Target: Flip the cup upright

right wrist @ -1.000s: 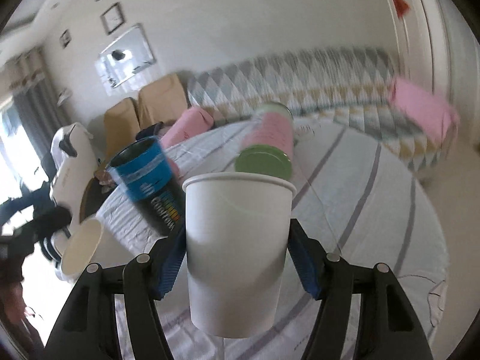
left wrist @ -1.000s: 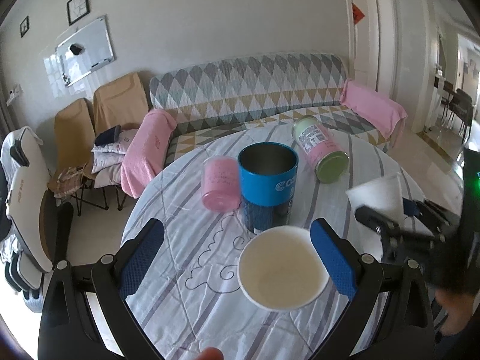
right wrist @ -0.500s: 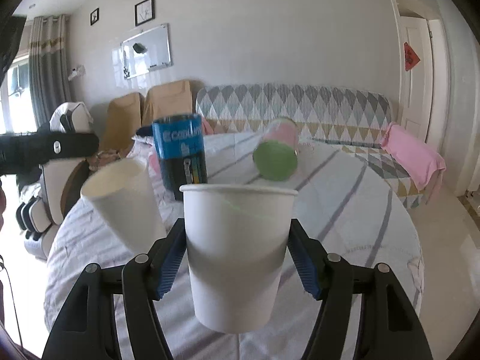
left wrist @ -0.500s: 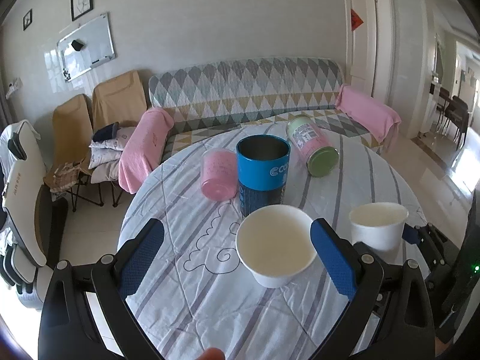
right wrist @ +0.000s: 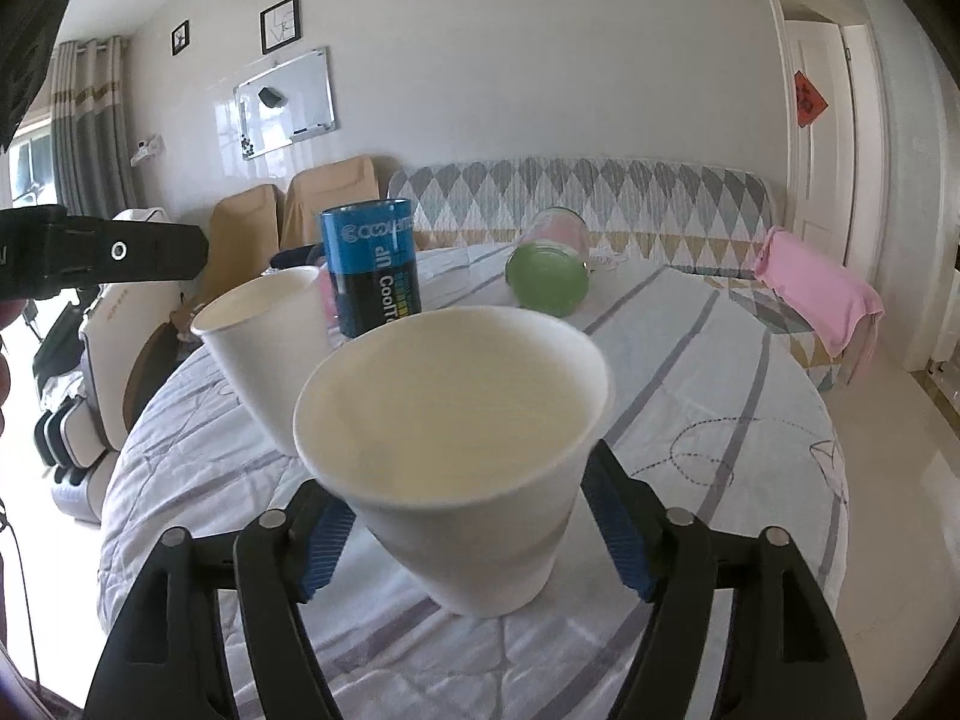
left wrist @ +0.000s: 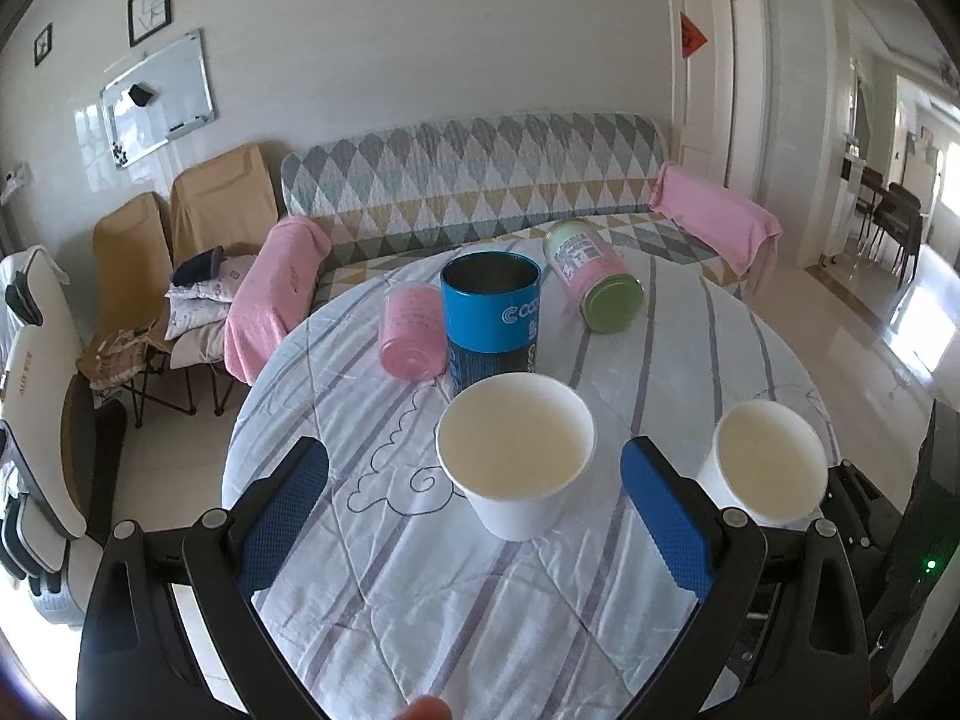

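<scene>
Two white paper cups. One cup [left wrist: 515, 462] stands upright on the striped tablecloth, between the wide-open fingers of my left gripper [left wrist: 474, 510] and touching neither pad; it also shows in the right wrist view [right wrist: 270, 342]. The second cup [right wrist: 462, 450] is mouth up, a little tilted, between the blue pads of my right gripper [right wrist: 465, 528], which is shut on it. It also shows at the right of the left wrist view [left wrist: 765, 462]. Whether its base touches the cloth I cannot tell.
A blue open can [left wrist: 491, 318] stands behind the cups. A pink jar [left wrist: 413, 333] and a pink jar with a green lid [left wrist: 597, 288] lie on their sides. The round table's edge [left wrist: 240, 420] drops to chairs and a sofa [left wrist: 468, 180].
The right gripper's cup has come down toward the table and now tilts its mouth toward the camera. The left gripper has pulled back a little from the standing cup.
</scene>
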`<move>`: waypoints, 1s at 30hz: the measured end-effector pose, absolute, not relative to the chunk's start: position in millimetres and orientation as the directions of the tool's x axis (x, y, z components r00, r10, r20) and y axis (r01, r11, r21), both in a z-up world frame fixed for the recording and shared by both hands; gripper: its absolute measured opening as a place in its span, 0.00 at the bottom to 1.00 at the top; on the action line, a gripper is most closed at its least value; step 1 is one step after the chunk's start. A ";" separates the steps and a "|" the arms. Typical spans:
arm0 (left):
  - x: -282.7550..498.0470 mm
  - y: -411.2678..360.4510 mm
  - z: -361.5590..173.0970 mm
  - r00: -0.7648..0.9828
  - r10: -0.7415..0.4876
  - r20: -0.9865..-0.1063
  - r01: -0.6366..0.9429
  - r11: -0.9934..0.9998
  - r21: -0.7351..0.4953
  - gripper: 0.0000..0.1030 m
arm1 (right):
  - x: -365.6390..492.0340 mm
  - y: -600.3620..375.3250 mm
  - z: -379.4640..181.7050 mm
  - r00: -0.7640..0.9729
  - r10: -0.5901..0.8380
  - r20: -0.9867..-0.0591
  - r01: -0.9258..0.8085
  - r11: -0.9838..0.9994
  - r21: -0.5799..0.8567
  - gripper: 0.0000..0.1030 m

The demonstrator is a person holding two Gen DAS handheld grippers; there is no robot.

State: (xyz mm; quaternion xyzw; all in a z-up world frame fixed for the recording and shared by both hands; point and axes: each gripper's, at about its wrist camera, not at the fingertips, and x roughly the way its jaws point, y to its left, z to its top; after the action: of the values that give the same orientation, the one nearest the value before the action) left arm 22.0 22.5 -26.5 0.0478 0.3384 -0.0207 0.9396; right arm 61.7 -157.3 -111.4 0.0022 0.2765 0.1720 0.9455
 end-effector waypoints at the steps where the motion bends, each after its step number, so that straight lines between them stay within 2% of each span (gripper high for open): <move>1: 21.0 23.0 -25.3 0.771 -0.008 -0.636 0.070 0.995 0.073 0.97 | 59.5 -157.0 -111.4 0.791 0.324 -0.519 -0.321 0.942 0.098 0.77; 16: -37.5 19.8 -9.5 0.818 -0.042 -0.574 0.082 0.996 0.045 0.97 | -2.0 -158.4 -80.3 0.834 0.301 -0.463 -0.304 0.950 0.069 0.79; 30: -82.2 27.6 0.2 0.846 -0.063 -0.529 0.094 0.995 0.030 0.97 | -40.0 -169.9 -43.9 0.896 0.189 -0.403 -0.176 0.982 0.069 0.80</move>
State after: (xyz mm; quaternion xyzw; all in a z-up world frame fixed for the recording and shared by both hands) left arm -82.2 27.6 0.2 0.0275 0.2744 -0.0409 0.9603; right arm -40.0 -169.9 -43.9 0.0154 0.2084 0.0937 0.9734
